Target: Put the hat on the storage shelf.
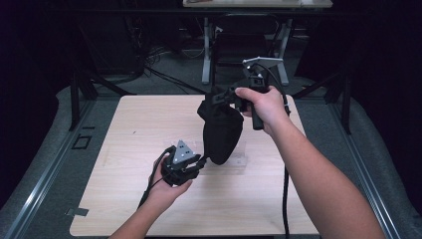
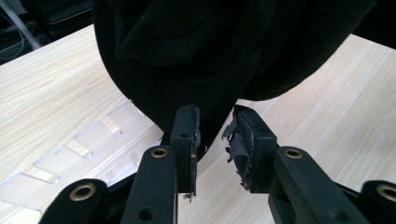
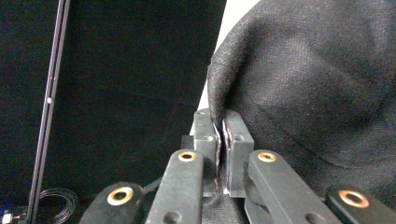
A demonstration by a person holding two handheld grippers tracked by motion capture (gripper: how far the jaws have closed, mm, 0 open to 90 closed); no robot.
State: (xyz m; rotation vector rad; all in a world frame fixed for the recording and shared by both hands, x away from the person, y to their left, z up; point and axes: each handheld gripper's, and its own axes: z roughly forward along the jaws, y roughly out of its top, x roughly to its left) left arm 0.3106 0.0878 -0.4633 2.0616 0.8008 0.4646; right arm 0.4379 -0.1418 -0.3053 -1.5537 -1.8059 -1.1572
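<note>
R gripper clamped on black cloth top edge, held up above table | L gripper jaws apart w/ cloth's low tip between, pads not pressing | cloth hangs over table centre, bottom near clear plastic strip

Your table is a light wood-grain top with rounded corners, set on a grey floor. Directly on it, near the middle, you have a clear plastic strip lying flat; in the left gripper view it shows notched tabs along one edge. A small piece of grey tape sticks out at your near left corner.
</note>
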